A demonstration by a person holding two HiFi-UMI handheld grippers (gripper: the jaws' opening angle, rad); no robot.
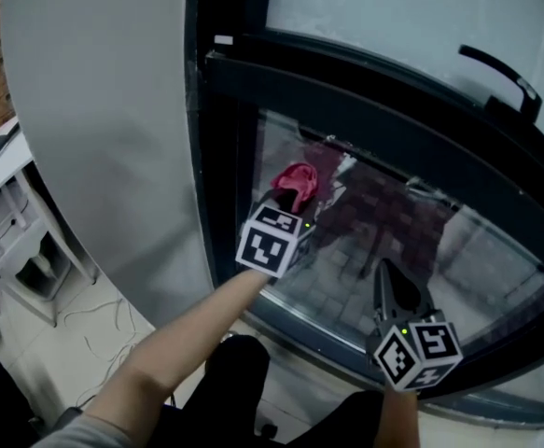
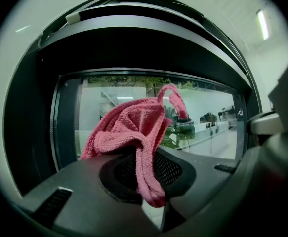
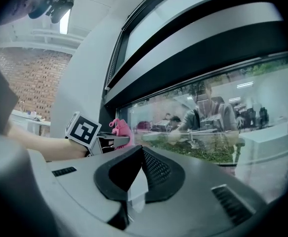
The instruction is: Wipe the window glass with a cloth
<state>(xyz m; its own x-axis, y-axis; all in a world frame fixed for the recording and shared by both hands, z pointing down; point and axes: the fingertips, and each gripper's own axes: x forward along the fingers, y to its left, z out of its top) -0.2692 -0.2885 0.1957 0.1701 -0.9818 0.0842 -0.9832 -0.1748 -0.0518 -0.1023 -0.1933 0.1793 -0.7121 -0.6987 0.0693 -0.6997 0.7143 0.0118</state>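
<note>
Cloth, a pink terry rag, is bunched in the left gripper, whose jaws are clamped on one fold while the rest fans out ahead of them with a thin loop sticking up. In the head view the rag sits at the upper left corner of the lower pane of window glass, close under the dark horizontal frame bar. Whether it actually presses the pane I cannot tell. The right gripper hangs nearer and further right, low in front of the same pane, apart from the rag. Its jaws are drawn together with nothing between them.

No wet streak, smear or cleaned band shows on the glass, only reflections, so the pictures give no proof of any part already wiped. Judging by the rag's place at the left corner, the wiping looks to be at or near a starting edge. The wide stretch of pane toward the right, and its lower strip, seem left to do. The upper pane by the black handle is far from both grippers.
</note>
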